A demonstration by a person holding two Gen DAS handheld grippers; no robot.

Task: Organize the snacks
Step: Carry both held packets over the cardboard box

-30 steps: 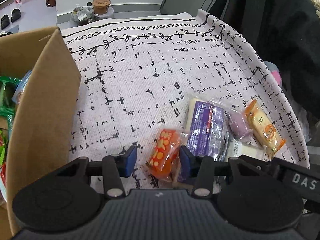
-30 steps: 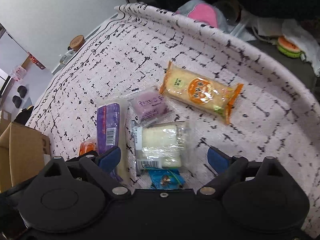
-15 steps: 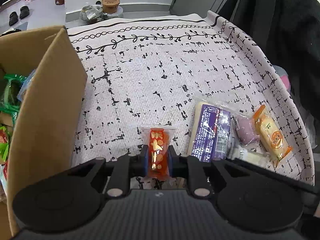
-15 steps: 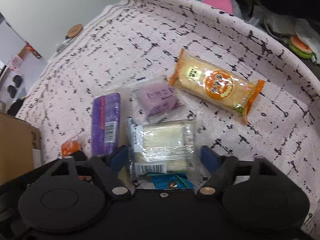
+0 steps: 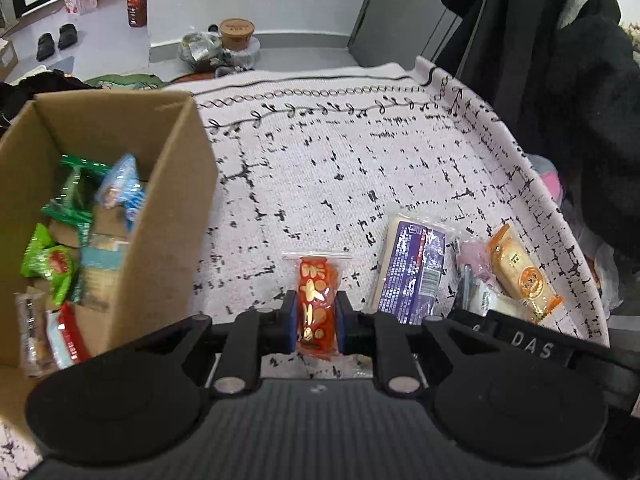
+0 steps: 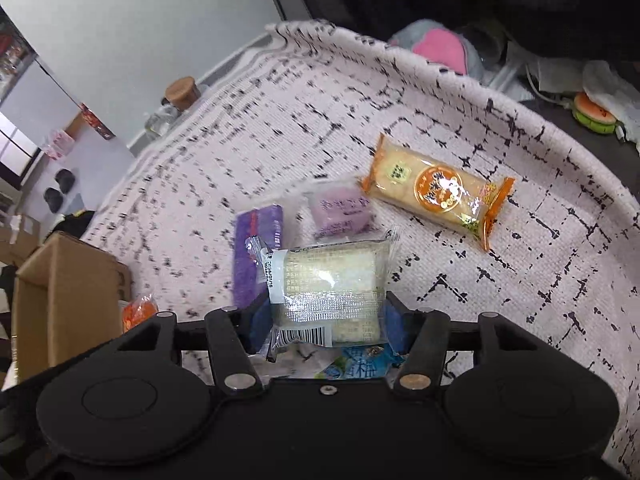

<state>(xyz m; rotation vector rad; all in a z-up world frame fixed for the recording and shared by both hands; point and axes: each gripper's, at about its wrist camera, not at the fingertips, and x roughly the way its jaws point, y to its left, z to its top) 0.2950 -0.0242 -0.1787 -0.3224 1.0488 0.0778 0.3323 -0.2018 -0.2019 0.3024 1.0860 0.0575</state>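
Observation:
My left gripper [image 5: 316,320] is shut on a red snack packet [image 5: 318,300] and holds it above the patterned cloth, right of the cardboard box [image 5: 168,216]. My right gripper [image 6: 326,324] is shut on a white clear-wrapped cake packet [image 6: 328,284], lifted a little. On the cloth lie a purple packet [image 6: 256,248], a small lilac packet [image 6: 340,210], an orange cracker packet [image 6: 436,192] and a blue packet [image 6: 360,364] under the right gripper. The purple packet [image 5: 414,268] and the orange packet [image 5: 520,276] also show in the left wrist view.
The box holds several green, blue and red snack packets [image 5: 60,240]. The cloth [image 5: 340,160] has a raised edge at the right. A black coat [image 5: 560,60] hangs beyond it. A jar [image 5: 236,34], a bottle and shoes stand on the floor behind.
The left gripper closed on the red packet and lifted it, bringing the box's inside into view. The right gripper closed on the white cake packet and raised it.

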